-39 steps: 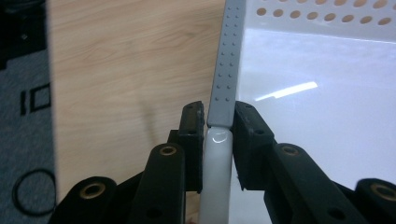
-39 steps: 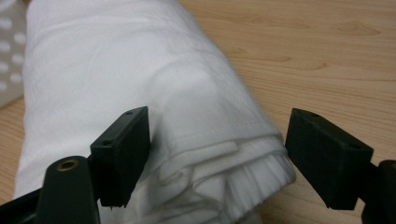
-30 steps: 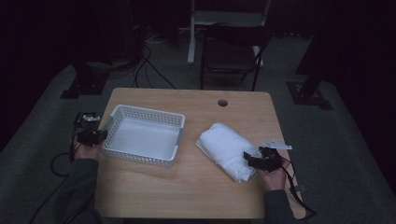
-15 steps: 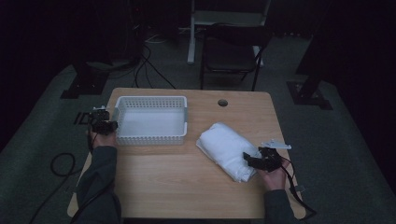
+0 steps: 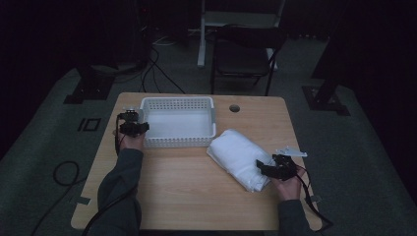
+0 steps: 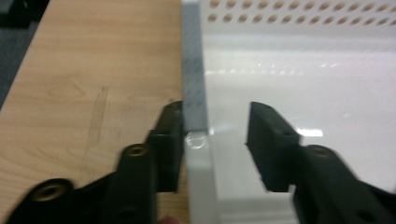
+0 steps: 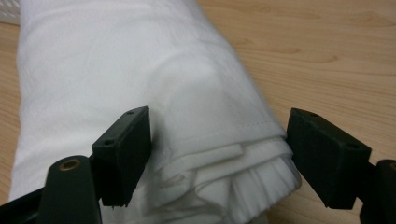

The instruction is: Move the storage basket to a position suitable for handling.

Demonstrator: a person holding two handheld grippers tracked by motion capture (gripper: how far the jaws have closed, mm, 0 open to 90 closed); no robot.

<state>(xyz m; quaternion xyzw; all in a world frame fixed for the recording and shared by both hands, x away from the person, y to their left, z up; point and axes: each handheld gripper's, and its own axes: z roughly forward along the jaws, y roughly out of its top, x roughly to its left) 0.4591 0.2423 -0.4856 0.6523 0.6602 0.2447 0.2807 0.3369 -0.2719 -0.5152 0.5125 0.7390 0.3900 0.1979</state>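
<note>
Folded white cloth, right of the white basket on the wooden table. Right gripper open astride its near end: best pushed deeper before closing, to catch every layer. Left gripper open, straddling the basket wall. Dim room; chair, floor cables beyond.

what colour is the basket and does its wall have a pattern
White basket, its wall dotted with rows of small holes; clearest in the left gripper view.
</note>
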